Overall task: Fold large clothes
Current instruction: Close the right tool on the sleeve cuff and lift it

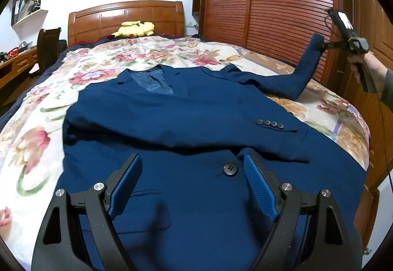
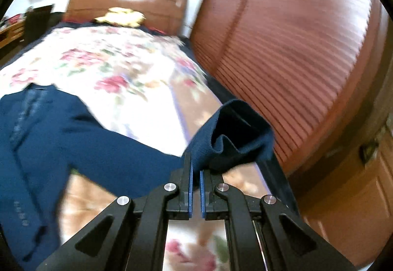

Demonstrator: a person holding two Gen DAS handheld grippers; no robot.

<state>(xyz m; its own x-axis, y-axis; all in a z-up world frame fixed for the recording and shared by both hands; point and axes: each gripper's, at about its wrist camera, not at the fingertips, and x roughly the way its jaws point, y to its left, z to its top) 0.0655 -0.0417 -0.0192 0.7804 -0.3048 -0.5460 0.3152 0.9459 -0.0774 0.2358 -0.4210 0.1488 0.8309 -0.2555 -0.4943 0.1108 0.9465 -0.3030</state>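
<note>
A navy blue suit jacket [image 1: 196,109] lies face up on the floral bed cover [image 1: 36,123]. Its left sleeve is folded across the chest, cuff buttons [image 1: 269,123] showing. My left gripper [image 1: 191,168] is open and empty, just above the jacket's lower front by the front button [image 1: 230,169]. My right gripper [image 2: 195,168] is shut on the cuff of the other sleeve [image 2: 233,138] and holds it raised over the bed's right edge; it also shows in the left wrist view [image 1: 321,46], the sleeve [image 1: 304,69] stretched up to it.
A wooden headboard [image 1: 127,18] and a yellow plush toy [image 1: 135,28] are at the far end of the bed. A slatted wooden wardrobe [image 1: 270,6] stands close along the right side. A desk and a chair [image 1: 46,50] are at the left.
</note>
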